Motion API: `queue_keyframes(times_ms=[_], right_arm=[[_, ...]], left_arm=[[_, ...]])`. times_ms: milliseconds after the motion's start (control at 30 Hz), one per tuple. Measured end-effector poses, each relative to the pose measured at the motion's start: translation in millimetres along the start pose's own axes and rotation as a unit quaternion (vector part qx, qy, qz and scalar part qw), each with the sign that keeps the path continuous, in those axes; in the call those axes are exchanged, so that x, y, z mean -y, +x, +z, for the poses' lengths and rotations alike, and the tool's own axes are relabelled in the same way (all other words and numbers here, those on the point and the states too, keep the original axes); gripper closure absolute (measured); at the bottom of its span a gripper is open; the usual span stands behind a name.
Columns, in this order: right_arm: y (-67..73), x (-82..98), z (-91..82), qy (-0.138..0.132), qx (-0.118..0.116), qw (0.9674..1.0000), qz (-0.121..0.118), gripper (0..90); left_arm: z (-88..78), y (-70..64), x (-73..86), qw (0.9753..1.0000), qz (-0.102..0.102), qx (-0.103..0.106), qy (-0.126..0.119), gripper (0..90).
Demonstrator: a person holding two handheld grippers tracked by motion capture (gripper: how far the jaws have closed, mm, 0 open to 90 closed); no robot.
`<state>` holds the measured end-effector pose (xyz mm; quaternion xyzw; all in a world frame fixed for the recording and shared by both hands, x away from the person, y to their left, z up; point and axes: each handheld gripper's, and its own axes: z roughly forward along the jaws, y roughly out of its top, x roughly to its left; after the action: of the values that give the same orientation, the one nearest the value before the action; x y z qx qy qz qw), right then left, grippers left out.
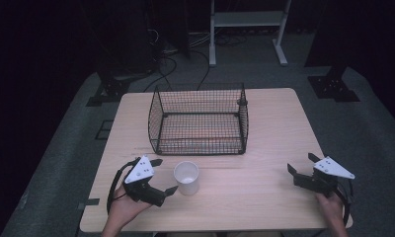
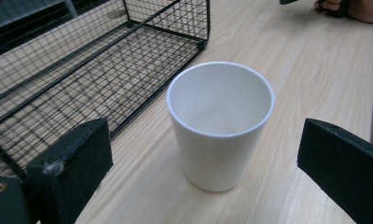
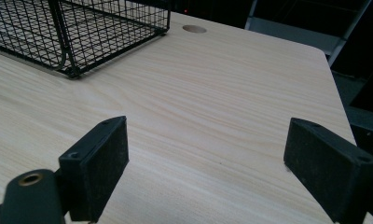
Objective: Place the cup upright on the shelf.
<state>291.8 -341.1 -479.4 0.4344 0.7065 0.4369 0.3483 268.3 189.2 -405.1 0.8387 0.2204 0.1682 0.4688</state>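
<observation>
From the high view we find the left gripper (image 1: 162, 176) drawn up just beside a white cup (image 1: 186, 177) that stands upright on the wooden table (image 1: 264, 143), in front of the near wall of a black wire basket (image 1: 199, 123); the jaws stand wide, one toward the basket and one toward the person, with the cup at their mouth but untouched. The left hand (image 1: 122, 210) comes in low from the table's near edge, the gripper angled across toward the cup. The right gripper (image 1: 300, 165) rests well apart near the right edge, its jaws likewise wide and holding nothing, the right hand (image 1: 334, 210) behind it. In the left gripper view we look straight at the cup (image 2: 221, 126), empty and centred between the two black jaws (it sits a little ahead of them, not yet between the pads), the basket (image 2: 82, 79) at its left. We judge the step in hand to be the approach for a grasp; the next move calls for easing forward until the pads flank the cup's wall, then closing gently and squarely so it does not tip. In the right gripper view we see bare table (image 3: 222, 107) between wide jaws, a corner of the basket (image 3: 77, 32) beyond.
</observation>
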Motion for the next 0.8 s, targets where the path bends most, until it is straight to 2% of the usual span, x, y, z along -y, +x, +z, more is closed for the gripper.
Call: queue_keyframes(times_ms=[200,233,800], right_arm=[[0.1,0.0,-0.1,0.000,0.000,1.0000,-0.003,13.1],[0.1,0.0,-0.1,0.000,0.000,1.0000,-0.003,13.1],[0.2,0.0,-0.1,-0.001,0.000,1.0000,-0.004,13.1]], left_arm=[[4.9,-2.5,-2.5,0.9999,0.003,0.011,0.006,2.5],[6.9,-2.0,-2.9,0.9998,0.001,0.018,0.009,2.5],[23.2,-3.8,-4.2,0.9988,0.008,0.031,0.038,2.5]])
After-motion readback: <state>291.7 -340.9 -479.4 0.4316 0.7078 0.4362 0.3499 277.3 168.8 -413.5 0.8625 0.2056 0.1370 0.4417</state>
